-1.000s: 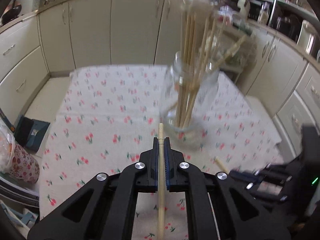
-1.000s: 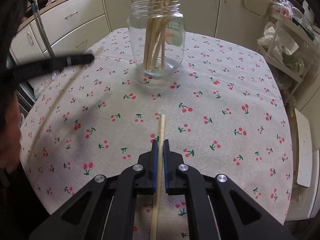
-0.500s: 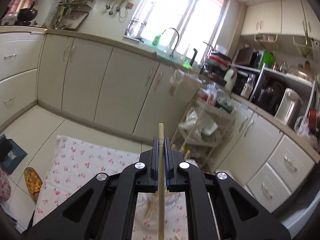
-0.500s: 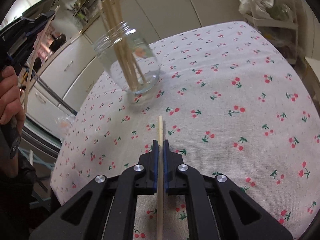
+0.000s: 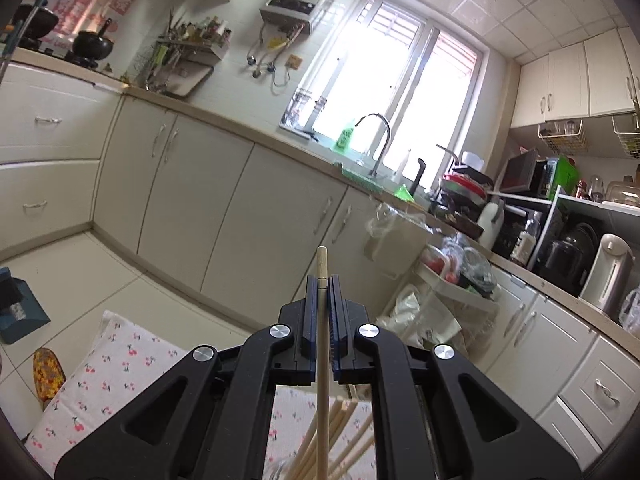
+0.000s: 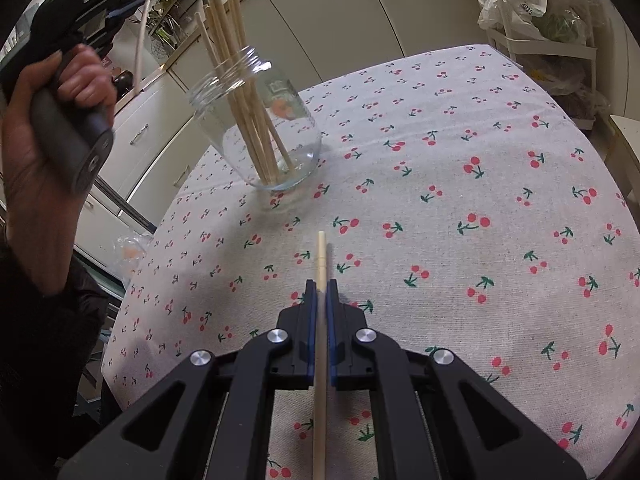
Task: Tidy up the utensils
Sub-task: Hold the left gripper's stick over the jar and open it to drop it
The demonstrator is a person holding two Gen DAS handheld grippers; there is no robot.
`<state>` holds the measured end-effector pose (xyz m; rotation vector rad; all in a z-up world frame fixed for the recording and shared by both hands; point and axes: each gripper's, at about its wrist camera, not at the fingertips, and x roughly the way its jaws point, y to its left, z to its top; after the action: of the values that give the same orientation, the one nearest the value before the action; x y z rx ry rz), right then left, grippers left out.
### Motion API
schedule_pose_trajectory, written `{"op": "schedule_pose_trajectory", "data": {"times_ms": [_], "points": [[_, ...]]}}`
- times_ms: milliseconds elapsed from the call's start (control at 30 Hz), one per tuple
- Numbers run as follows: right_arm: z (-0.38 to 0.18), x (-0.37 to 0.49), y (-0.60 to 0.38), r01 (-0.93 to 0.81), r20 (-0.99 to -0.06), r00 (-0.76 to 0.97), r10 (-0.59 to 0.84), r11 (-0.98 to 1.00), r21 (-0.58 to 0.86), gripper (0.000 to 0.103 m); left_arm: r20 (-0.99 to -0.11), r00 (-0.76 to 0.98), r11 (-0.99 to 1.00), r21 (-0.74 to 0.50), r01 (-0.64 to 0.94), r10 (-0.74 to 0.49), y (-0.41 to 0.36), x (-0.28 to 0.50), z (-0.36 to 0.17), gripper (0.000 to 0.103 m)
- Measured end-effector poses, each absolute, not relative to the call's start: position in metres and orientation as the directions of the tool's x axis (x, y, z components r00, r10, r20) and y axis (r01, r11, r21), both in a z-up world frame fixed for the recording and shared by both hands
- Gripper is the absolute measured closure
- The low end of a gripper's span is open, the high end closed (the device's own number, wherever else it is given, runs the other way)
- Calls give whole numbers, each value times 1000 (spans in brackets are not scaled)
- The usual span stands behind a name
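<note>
Both my tongs clamped on a chopstick each: left tongs point(image 5: 322, 280) w/ left chopstick point(image 5: 322, 344) above glass jar point(image 6: 256, 128), so I lower it tip-first thru the mouth, then right tongs point(image 6: 320, 284) w/ right chopstick point(image 6: 320, 320).

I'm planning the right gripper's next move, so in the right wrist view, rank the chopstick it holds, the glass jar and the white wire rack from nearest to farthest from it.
1. Chopstick, clamped in the right gripper.
2. Glass jar, ahead and left on the cherry tablecloth, holding chopsticks.
3. White wire rack, beyond the table's far right edge.
</note>
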<state>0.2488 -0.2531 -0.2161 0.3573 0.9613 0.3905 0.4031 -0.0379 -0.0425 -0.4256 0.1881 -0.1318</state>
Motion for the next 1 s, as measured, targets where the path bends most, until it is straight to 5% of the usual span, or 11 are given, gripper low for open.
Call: {"op": "schedule_pose_trajectory", "data": {"times_ms": [733,1000], "points": [[-215,250,-252,-162,-715,521,466,877,452,97,-141,978,939,-329,101,-154,-54,407,-74,98],[-215,249,-256,-149,-708,534,463,876,460,97,-246,936,956,-214,200,-250,-72,387,-85,98]]}}
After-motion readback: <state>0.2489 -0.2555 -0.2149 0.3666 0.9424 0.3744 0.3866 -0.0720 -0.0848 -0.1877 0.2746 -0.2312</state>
